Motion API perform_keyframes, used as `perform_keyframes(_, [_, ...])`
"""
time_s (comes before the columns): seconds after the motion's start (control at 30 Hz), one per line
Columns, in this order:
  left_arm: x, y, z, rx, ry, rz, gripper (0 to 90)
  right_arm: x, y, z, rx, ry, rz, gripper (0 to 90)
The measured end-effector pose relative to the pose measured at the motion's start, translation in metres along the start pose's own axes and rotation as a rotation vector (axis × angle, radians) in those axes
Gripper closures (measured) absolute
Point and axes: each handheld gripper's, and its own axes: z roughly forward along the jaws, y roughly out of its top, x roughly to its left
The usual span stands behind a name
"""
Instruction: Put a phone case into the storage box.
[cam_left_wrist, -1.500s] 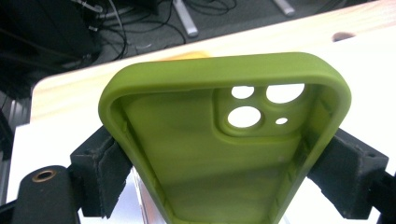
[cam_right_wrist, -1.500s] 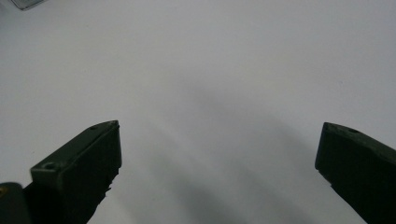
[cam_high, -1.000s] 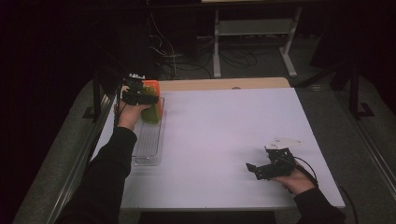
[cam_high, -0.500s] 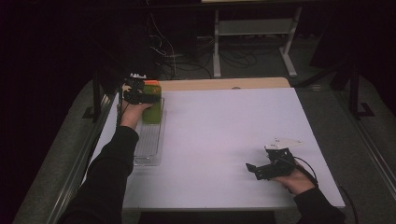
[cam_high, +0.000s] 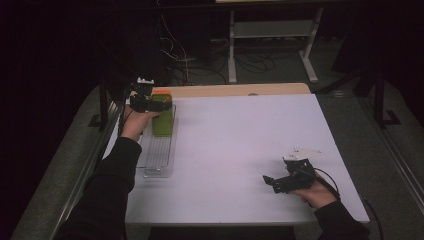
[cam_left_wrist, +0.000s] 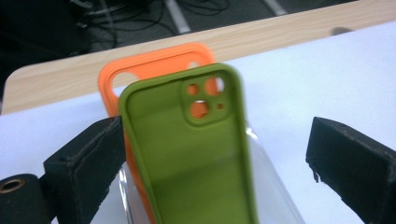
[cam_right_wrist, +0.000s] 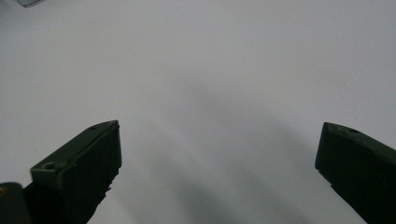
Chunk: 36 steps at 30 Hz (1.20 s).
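A green phone case (cam_left_wrist: 187, 163) stands upright in a clear slotted rack (cam_high: 157, 155) at the table's far left, with an orange phone case (cam_left_wrist: 140, 70) just behind it. My left gripper (cam_left_wrist: 217, 140) straddles the green case (cam_high: 162, 120). Its jaws have just been opening: the left jaw sits beside the case's edge and the right jaw stands well clear of it. The left gripper (cam_high: 159, 105) hovers over the rack's far end. Near the table's front right, my right gripper (cam_high: 270, 182) is open above bare white table, nothing between its jaws (cam_right_wrist: 219, 140).
The white table top (cam_high: 240, 140) has a strip of wood (cam_high: 235, 90) along its far edge. Beyond it are a dark floor with cables and a white stand (cam_high: 270, 30). The rack's near slots hold nothing.
The left gripper has let go of the green case and shifted slightly at the rack's far end. The right hand has kept still.
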Motion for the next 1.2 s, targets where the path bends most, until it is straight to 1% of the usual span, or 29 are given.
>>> perform_keyframes(0.13, [-0.005, -0.001, -0.016, -0.021, -0.072, 0.018, 4.3, 0.001, 0.000, 0.000, 0.000, 0.001, -0.001, 0.0])
perform_keyframes(0.17, [-0.006, -0.001, -0.018, -0.025, -0.080, 0.018, 4.1, 0.001, 0.001, 0.000, 0.000, 0.001, -0.004, 0.0])
perform_keyframes(0.23, [-0.008, -0.002, -0.025, -0.030, -0.108, 0.035, 3.1, 0.001, 0.001, 0.000, 0.001, -0.001, -0.004, 0.0])
perform_keyframes(0.3, [-0.010, -0.004, -0.030, -0.037, -0.131, 0.036, 2.6, 0.002, 0.001, 0.000, 0.001, -0.001, -0.007, 0.0])
perform_keyframes(0.43, [-0.015, -0.010, -0.038, -0.053, -0.180, 0.053, 2.3, 0.002, 0.001, 0.000, -0.001, -0.001, -0.013, 0.0])
perform_keyframes(0.47, [-0.016, -0.011, -0.040, -0.051, -0.191, 0.070, 2.3, 0.002, 0.001, 0.000, -0.001, -0.001, -0.014, 0.0])
perform_keyframes(0.5, [-0.018, -0.013, -0.042, -0.055, -0.200, 0.071, 2.1, 0.003, 0.001, 0.000, -0.001, 0.003, -0.008, 0.0])
perform_keyframes(0.57, [-0.021, -0.016, -0.045, -0.053, -0.226, 0.094, 1.9, 0.003, 0.001, -0.001, -0.005, 0.005, -0.014, 0.0])
perform_keyframes(0.63, [-0.024, -0.019, -0.047, -0.054, -0.248, 0.104, 1.9, 0.003, 0.002, -0.001, -0.007, 0.008, -0.018, 0.0])
perform_keyframes(0.67, [-0.025, -0.020, -0.049, -0.051, -0.257, 0.122, 1.9, 0.004, 0.002, -0.001, -0.006, 0.008, -0.018, 0.0])
perform_keyframes(0.7, [-0.027, -0.021, -0.050, -0.057, -0.267, 0.114, 1.9, 0.004, 0.002, -0.001, -0.004, 0.010, -0.020, 0.0])
perform_keyframes(0.73, [-0.028, -0.023, -0.053, -0.050, -0.275, 0.126, 1.9, 0.005, 0.002, -0.001, -0.006, 0.012, -0.014, 0.0])
perform_keyframes(0.77, [-0.030, -0.024, -0.054, -0.056, -0.285, 0.126, 1.9, 0.005, 0.002, -0.001, -0.009, 0.012, -0.023, 0.0])
perform_keyframes(0.8, [-0.031, -0.025, -0.057, -0.048, -0.293, 0.145, 1.9, 0.005, 0.002, -0.001, -0.010, 0.012, -0.024, 0.0])
perform_keyframes(0.83, [-0.033, -0.026, -0.059, -0.054, -0.304, 0.137, 1.9, 0.005, 0.002, -0.001, -0.012, 0.013, -0.029, 0.0])
perform_keyframes(0.97, [-0.040, -0.031, -0.067, -0.049, -0.331, 0.166, 1.9, 0.006, 0.003, -0.002, -0.008, 0.015, -0.023, 0.0])
perform_keyframes(1.0, [-0.042, -0.033, -0.070, -0.050, -0.340, 0.168, 1.9, 0.007, 0.003, -0.002, -0.012, 0.017, -0.027, 0.0])
perform_keyframes(1.03, [-0.043, -0.035, -0.072, -0.046, -0.345, 0.181, 1.9, 0.007, 0.003, -0.002, -0.012, 0.019, -0.032, 0.0])
perform_keyframes(1.07, [-0.046, -0.037, -0.074, -0.050, -0.357, 0.176, 1.9, 0.007, 0.003, -0.002, -0.014, 0.019, -0.031, 0.0])
perform_keyframes(1.13, [-0.048, -0.042, -0.077, -0.051, -0.368, 0.197, 1.9, 0.007, 0.003, -0.003, -0.008, 0.015, -0.041, 0.0])
perform_keyframes(1.2, [-0.051, -0.048, -0.079, -0.050, -0.378, 0.205, 1.9, 0.007, 0.004, -0.003, -0.018, 0.018, -0.044, 0.0])
